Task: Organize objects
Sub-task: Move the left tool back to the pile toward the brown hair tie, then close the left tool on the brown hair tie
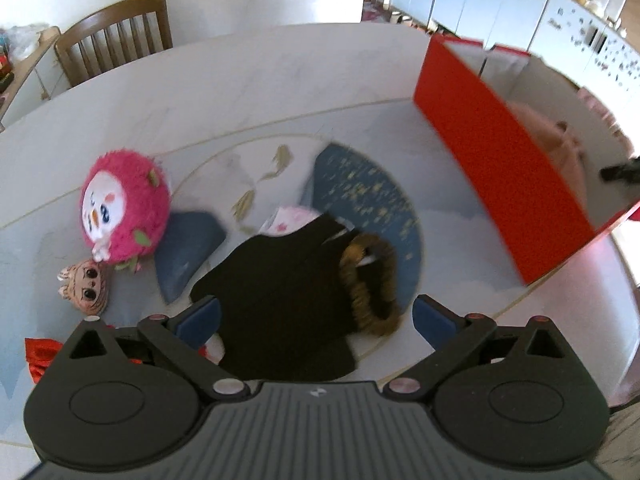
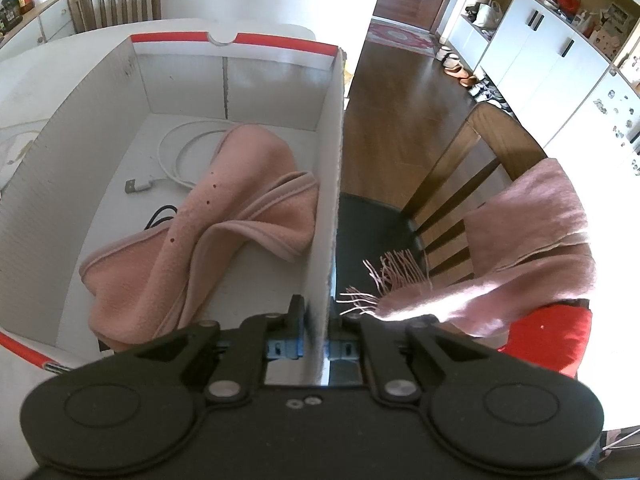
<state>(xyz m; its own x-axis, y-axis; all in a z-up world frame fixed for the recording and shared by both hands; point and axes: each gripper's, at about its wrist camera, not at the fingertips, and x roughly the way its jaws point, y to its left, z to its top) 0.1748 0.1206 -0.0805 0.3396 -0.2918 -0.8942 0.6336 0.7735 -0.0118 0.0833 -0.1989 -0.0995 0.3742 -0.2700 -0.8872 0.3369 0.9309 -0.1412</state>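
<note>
My left claw (image 1: 316, 316) hung wide open over the black garment (image 1: 280, 300) on the bench (image 1: 240, 80); my right claw (image 2: 316, 340) was clamped on the red box (image 2: 332, 160) wall. The garment looked soft and limp, so I judged a bunched fold best, then the firmer pink plush (image 1: 120, 208).

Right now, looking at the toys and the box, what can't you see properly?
- Left wrist view: the black garment covers most of a pink patterned thing, so I cannot name it.
- Left wrist view: a red item is cut off by the left gripper.
- Right wrist view: a black cable runs under the pink towel in the box, which the right gripper clamps.
- Right wrist view: something red hides under the pink scarf.
</note>
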